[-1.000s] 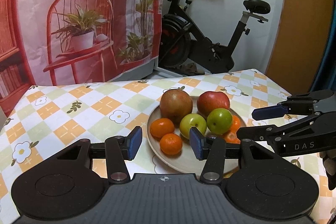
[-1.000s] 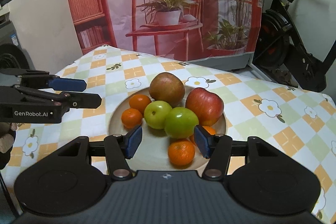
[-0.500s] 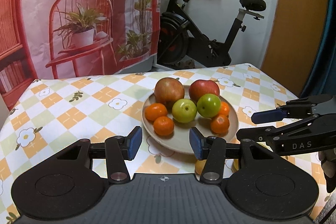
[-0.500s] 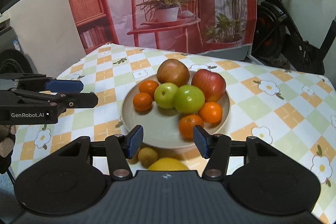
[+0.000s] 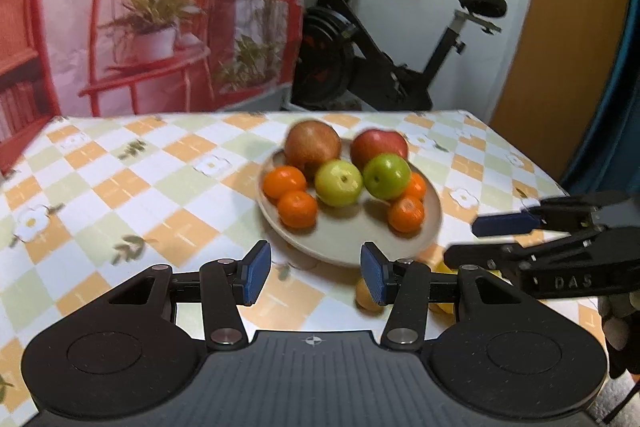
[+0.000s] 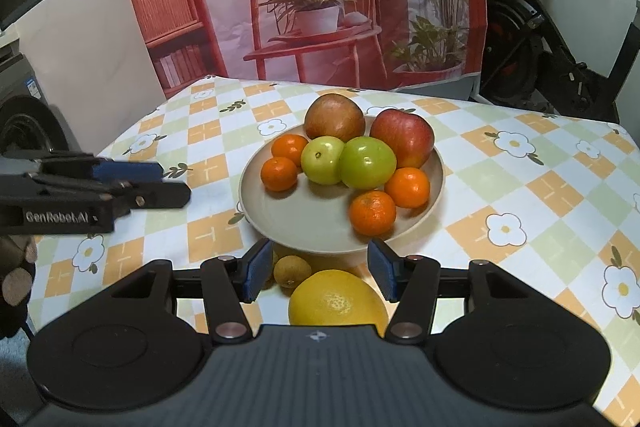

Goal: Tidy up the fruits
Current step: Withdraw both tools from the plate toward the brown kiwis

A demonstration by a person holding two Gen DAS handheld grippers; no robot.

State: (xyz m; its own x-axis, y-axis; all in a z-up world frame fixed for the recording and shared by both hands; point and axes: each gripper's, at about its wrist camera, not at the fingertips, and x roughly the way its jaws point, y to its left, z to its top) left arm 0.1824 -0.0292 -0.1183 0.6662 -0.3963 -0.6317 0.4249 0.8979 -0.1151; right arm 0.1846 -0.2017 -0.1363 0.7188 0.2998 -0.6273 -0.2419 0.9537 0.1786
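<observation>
Backing off the plate point(image 6: 434, 183), both empty part-open grippers point(image 5: 316, 273) point(image 6: 316, 271), right jaws just narrowing, expose a grapefruit point(image 6: 338, 299) and kiwi point(image 6: 292, 270) still unplated.

White letters "DAS" stand on the side of the black right gripper point(image 5: 520, 239) in the left wrist view. "GenRobot.AI" is printed in white on the black left gripper's point(image 6: 160, 183) side in the right wrist view.
</observation>
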